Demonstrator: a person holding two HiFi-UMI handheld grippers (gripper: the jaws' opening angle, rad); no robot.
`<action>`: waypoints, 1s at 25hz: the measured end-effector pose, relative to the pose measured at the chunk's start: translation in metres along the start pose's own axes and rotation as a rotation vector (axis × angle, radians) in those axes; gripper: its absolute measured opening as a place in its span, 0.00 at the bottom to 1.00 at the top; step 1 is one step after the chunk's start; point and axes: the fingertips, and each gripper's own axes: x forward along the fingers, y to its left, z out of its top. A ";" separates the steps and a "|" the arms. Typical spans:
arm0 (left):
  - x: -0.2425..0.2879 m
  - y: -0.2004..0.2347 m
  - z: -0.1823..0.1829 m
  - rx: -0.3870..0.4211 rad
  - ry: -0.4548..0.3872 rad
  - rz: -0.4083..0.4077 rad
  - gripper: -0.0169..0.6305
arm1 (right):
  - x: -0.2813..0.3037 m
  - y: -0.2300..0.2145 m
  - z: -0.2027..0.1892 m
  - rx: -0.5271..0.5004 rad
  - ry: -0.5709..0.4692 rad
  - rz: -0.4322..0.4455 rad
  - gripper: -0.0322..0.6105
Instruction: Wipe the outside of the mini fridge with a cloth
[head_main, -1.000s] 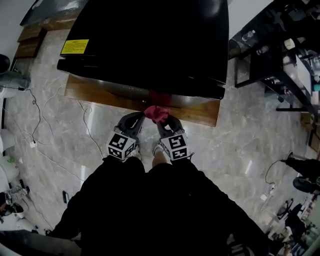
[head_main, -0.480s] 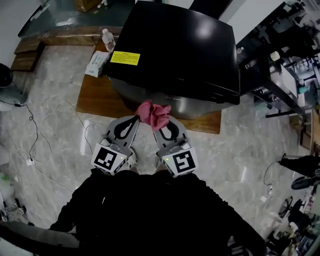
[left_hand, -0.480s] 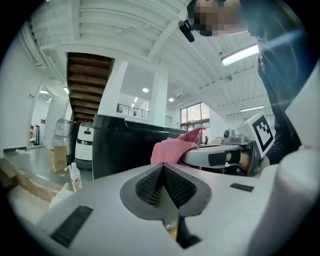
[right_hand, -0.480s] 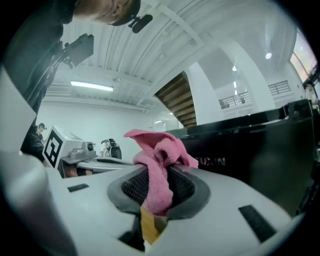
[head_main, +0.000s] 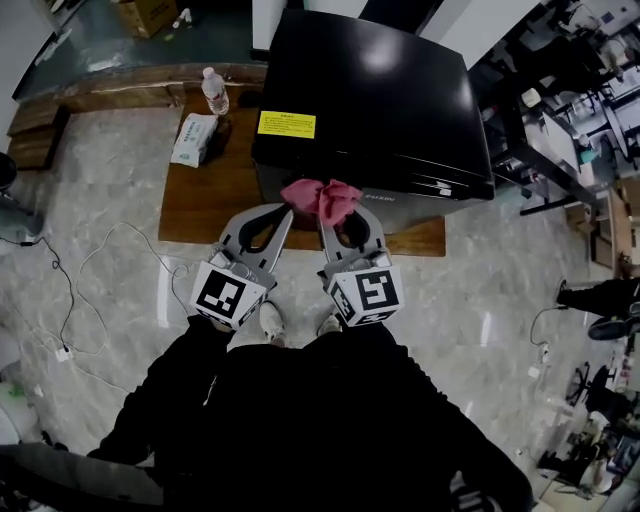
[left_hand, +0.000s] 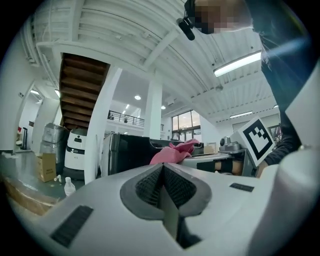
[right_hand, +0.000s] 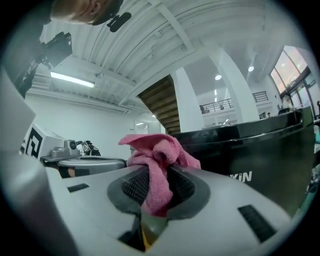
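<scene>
Cloth (right_hand: 156, 159) in right claw (right_hand: 159, 184); left claw (left_hand: 163, 184) closed on itself

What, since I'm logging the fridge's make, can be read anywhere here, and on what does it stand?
"XIN": white letters on the mini fridge front; any letters before them are hidden.
Yellow label on the fridge top: too small to read.
Water bottle and white packet: print too small to read.

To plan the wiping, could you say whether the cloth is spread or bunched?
Bunched: the pink cloth sits crumpled in the right gripper.
</scene>
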 end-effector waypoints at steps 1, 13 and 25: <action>0.001 0.001 -0.004 -0.005 0.004 -0.005 0.04 | 0.000 0.000 -0.003 -0.010 0.006 -0.014 0.18; 0.014 0.010 -0.143 -0.096 0.174 0.001 0.04 | 0.016 -0.011 -0.140 -0.011 0.222 -0.065 0.18; 0.034 0.021 -0.306 -0.136 0.375 0.063 0.04 | 0.031 -0.023 -0.295 0.081 0.408 -0.064 0.18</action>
